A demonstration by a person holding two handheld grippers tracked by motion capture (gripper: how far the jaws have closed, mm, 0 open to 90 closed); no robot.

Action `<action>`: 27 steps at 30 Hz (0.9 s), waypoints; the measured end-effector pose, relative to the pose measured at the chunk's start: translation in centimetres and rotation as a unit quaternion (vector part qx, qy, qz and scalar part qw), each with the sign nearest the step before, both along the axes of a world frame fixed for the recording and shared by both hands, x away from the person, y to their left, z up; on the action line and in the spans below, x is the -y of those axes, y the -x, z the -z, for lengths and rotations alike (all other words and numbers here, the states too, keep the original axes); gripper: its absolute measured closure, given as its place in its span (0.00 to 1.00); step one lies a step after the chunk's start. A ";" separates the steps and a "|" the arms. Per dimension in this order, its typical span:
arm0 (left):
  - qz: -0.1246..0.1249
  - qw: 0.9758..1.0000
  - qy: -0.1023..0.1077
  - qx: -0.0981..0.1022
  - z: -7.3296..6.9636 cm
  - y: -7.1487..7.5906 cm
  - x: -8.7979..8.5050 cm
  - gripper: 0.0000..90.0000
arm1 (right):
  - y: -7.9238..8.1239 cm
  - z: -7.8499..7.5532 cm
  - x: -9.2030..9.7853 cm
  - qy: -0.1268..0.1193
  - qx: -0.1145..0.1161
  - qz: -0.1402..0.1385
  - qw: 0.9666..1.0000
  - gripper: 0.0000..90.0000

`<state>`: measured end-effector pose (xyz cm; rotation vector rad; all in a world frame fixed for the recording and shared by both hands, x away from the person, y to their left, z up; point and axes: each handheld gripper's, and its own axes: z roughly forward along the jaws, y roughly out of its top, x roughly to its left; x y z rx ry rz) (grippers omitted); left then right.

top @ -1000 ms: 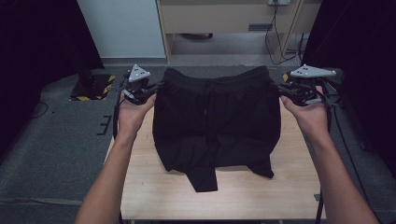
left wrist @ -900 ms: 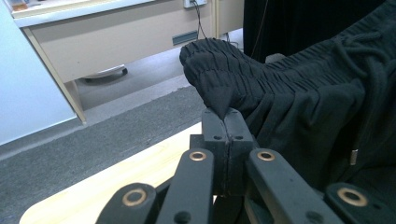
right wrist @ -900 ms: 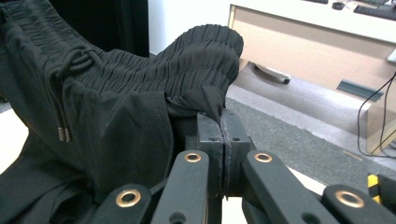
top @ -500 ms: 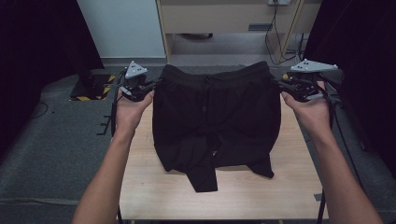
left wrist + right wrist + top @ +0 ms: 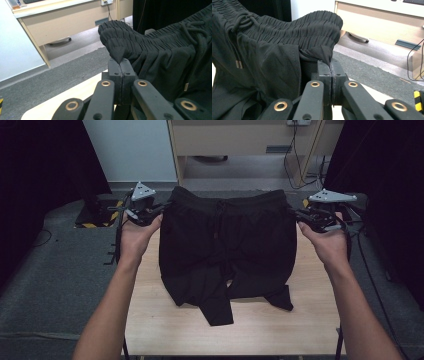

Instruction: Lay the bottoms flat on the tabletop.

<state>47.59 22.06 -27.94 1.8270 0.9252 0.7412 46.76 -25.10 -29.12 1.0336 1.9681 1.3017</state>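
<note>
Jaws of the left gripper [image 5: 120,65] are clenched on a pinch of black cloth just under the gathered waistband at 1 corner of the shorts [image 5: 227,250]. Jaws of the right gripper [image 5: 331,65] are clamped the same way on the opposite waistband corner. Between the 2 grips the waistband is stretched wide and raised at the far end of the counter [image 5: 305,320], with the drawstring [image 5: 197,42] hanging near its middle. Below, the legs drape onto the pale wood, crumpled, 1 folded point reaching toward the near edge. In the high view a hand [image 5: 134,234] carries the left gripper [image 5: 161,213] and another [image 5: 327,242] the right gripper [image 5: 295,215].
</note>
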 end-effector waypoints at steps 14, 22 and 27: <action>-0.003 1.000 0.001 -0.027 1.9 -3.2 -0.2 0.99 | -3.2 2.3 -0.2 -0.014 -0.016 0.005 1.000 0.99; -0.007 0.999 -0.002 -0.039 3.1 -5.2 -0.1 0.99 | -5.2 3.7 0.0 -0.018 -0.025 0.005 0.999 0.99; -0.010 0.999 -0.006 -0.052 4.2 -6.2 0.0 0.99 | -6.2 4.4 -0.1 -0.023 -0.032 0.004 0.999 0.99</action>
